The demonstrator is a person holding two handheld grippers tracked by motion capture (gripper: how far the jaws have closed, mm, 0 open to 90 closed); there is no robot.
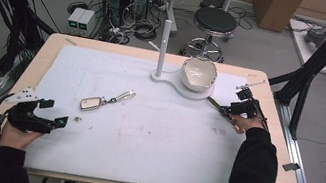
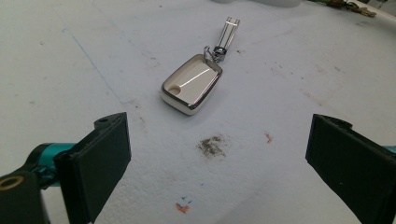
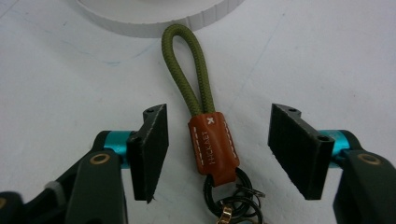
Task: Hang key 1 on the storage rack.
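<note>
While L gripper (image 2: 215, 163) gapes | R gripper (image 3: 217, 154) unclosed, straddling key strap (image 3: 212, 142)

An olive-green cord loop keychain (image 3: 187, 70) lies flat on the white desk, its loop pointing to 12 o'clock. A brown leather sleeve (image 3: 213, 142) with white stitching binds the cord's base, and dark metal rings (image 3: 229, 196) hang at 6 o'clock.
</note>
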